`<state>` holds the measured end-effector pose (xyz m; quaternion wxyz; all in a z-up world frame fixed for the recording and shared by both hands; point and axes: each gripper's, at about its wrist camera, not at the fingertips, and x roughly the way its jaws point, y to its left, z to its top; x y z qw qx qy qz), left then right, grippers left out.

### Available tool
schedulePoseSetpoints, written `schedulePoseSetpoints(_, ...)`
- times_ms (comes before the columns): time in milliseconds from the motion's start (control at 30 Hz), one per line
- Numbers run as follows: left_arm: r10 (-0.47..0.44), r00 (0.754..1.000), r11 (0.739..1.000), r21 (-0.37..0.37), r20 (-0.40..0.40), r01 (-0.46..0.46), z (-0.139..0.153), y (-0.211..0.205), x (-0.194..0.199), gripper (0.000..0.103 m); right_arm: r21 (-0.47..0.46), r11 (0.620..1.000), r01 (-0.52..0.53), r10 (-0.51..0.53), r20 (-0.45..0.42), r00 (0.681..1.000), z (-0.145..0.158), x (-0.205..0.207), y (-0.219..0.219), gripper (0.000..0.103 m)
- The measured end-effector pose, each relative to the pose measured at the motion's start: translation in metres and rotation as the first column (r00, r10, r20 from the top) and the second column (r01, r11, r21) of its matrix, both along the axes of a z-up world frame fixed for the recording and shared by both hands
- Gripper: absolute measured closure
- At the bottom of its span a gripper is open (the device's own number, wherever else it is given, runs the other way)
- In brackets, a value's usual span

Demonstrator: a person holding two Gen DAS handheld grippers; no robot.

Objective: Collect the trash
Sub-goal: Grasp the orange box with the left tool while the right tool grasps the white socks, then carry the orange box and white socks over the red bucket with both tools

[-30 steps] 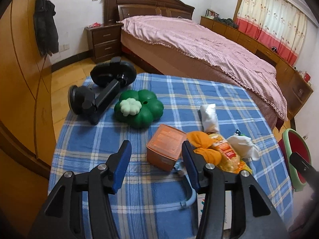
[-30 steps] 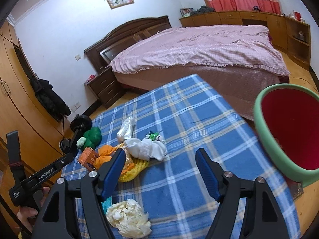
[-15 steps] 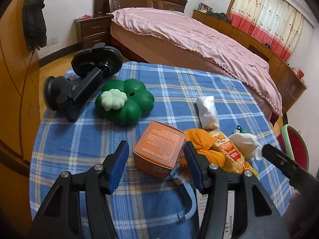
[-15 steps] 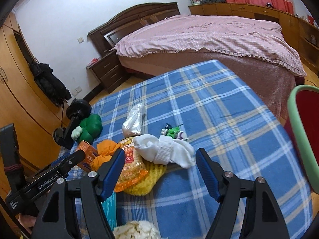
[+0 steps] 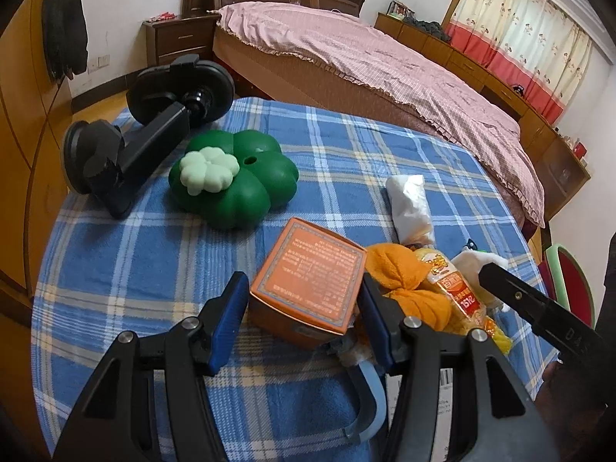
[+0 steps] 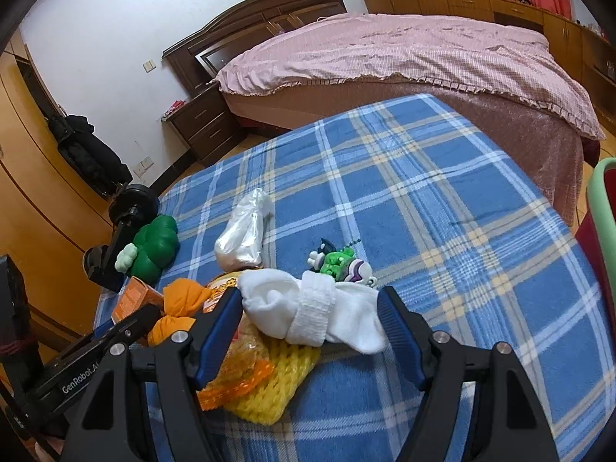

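1. Both of my claws have dropped closer to the pile on the blue plaid cloth [image 5: 161,292] than a second ago; the orange box [image 5: 312,292], formerly ahead of my left claw [image 5: 302,321], now sits between its blue pads [image 5: 231,319].
2. My left claw stands about half open around the box and has opened a little within the second; the pads look close to the box's sides, but I cannot see them pressing, so I call nothing held.
3. My right claw [image 6: 308,323] straddles the rolled white socks [image 6: 308,312], its jaws wide and having just narrowed somewhat, with no grip visible.
4. To do this well, I judge I should square the left pads on the box's flat sides, close firmly, and lift straight up so the orange cloth [image 5: 408,285] and the snack wrapper [image 5: 454,285] beside it do not drag along.
5. Only a sliver of the green-rimmed red bin [image 6: 600,208] shows at the right edge of the right view.
6. Hard to read: what lies under the socks, the box's print, and the blue strap [image 5: 369,396] beneath my left claw.
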<state>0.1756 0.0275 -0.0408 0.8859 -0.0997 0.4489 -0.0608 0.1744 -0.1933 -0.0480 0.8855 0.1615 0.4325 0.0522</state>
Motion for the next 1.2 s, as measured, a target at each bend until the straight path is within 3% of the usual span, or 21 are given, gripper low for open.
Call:
schedulePoseSetpoints(233,0.019,1.0,1.0,-0.019,0.019,-0.019,0.0,0.005,-0.002,0.047,0.017,1.0,-0.017,0.017,0.004,1.0,-0.005,0.004,-0.002,0.064)
schedulePoseSetpoints(400,0.04,0.998,0.999,-0.034,0.043,-0.039,0.009,0.012,-0.01,0.047,0.006,0.999,-0.035,0.035,0.016,0.999,-0.001,0.002,0.002,0.074)
schedulePoseSetpoints(1200,0.003,0.987,0.997,-0.075,0.159,0.009,0.066,-0.014,-0.068,0.047,0.051,0.998,0.019,-0.03,0.221,0.975,0.074,-0.078,-0.031,0.075)
